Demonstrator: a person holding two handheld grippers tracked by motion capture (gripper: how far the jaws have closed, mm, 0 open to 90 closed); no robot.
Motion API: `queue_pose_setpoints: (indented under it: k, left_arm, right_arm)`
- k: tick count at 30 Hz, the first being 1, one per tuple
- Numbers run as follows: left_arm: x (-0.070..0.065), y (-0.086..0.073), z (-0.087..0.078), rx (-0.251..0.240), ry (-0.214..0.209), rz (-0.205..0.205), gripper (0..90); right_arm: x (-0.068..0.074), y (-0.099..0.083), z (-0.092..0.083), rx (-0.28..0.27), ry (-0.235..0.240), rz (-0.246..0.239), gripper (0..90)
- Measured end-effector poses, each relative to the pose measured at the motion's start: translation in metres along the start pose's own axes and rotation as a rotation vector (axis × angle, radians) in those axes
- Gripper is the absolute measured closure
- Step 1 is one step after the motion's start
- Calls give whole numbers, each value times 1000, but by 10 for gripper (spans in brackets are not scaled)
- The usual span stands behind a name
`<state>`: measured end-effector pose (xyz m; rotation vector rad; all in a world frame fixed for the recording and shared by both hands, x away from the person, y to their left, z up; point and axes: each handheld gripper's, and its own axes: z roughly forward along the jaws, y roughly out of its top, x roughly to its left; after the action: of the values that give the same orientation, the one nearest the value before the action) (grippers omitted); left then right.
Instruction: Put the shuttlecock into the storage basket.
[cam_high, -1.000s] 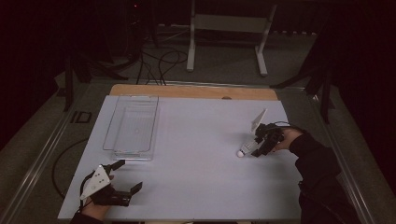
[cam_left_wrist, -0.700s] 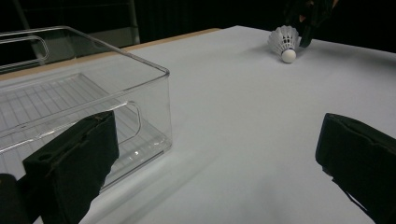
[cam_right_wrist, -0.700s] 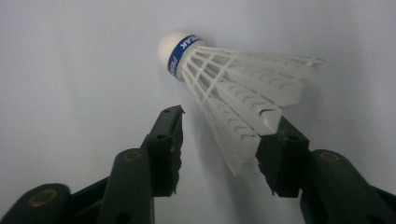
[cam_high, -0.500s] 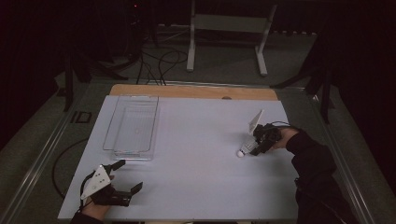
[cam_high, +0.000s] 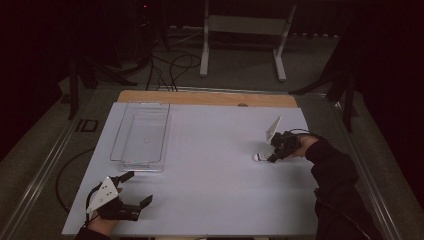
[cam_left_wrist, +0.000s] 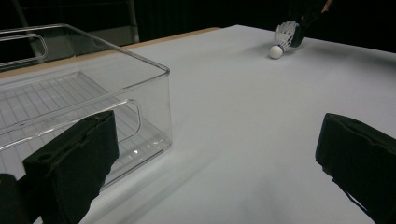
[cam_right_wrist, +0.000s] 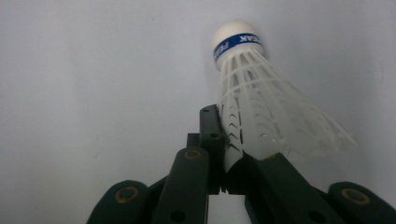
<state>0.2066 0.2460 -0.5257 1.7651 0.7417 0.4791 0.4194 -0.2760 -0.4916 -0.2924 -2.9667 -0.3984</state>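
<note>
Worktop, white and bare, carries everything; ahead of the left gripper's jaws, toward their left pad, stands a clear plastic bin. It has upright see-through walls, a cut-out handle in the near end, and a ribbed floor. Nothing lies in it, as the left gripper view shows straight through the wall. It looks rigid and light, and its glossy walls would probably be slippery under rubber pads.

Left gripper rests at the near edge of the worktop, well apart from the bin, its jaws spread wide with nothing but white surface between them.

Right gripper lies low at the far right side. Its jaws have just been closing and now stand clenched on the flared rim of the shuttlecock's skirt, which is pinched between the pads in the right gripper view.

Shuttlecock lies straight ahead of those jaws, cork nose pointing away from them and resting on or just above the worktop. It has a white plastic-looking skirt, a rounded white cork, and a blue printed band around the neck. I judge it to be almost weightless, so lifting calls for little force. The skirt is thin, springy and latticed, and a hard squeeze would likely crumple it. The firm cork or the banded neck is probably the sturdier spot, though the round cork could roll out of flat pads. The rim hold should serve if kept gentle.
</note>
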Motion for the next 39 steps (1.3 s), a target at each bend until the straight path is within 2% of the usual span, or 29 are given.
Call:
queue_pose_setpoints:
  k: [4, 9, 16, 21, 23, 25, 27, 31, 34, 35, 37, 39]
  left_arm:
    - [0, 0, 0, 0, 0, 2, 1]
    - [0, 0, 0, 2, 0, 3, 1]
    - [-1, 0, 0, 2, 1, 5, 1]
    - [0, 0, 0, 1, 2, 4, 1]
    - [-1, 1, 0, 1, 1, 4, 1]
    - [-1, 1, 0, 2, 2, 6, 1]
    - [-1, 1, 1, 4, 2, 7, 1]
    - [-1, 1, 1, 4, 4, 7, 1]
    - [-1, 1, 0, 8, 4, 6, 1]
    - [-2, 1, 0, 10, 4, 8, 1]
    - [-2, 1, 1, 12, 3, 9, 1]
    - [-3, 1, 1, 13, 0, 12, 1]
  right_arm:
    - [2, 1, -2, 11, 33, 8, 899]
    - [4, 4, -10, -9, 34, 12, 900]
    - [13, 11, -26, -22, -4, -4, 900]
    - [25, 19, -32, -20, -35, -17, 900]
    - [28, 22, -34, -14, -32, 11, 900]
    - [31, 25, -34, 0, -49, 14, 900]
    - [34, 27, -36, 8, -64, 42, 900]
    - [40, 31, -41, 0, -72, 71, 900]
    - [46, 34, -43, -15, -81, 75, 900]
    - [49, 35, -43, -19, -82, 61, 900]
    - [54, 36, -41, -12, -96, 61, 900]
    - [56, 36, -40, -16, -88, 57, 900]
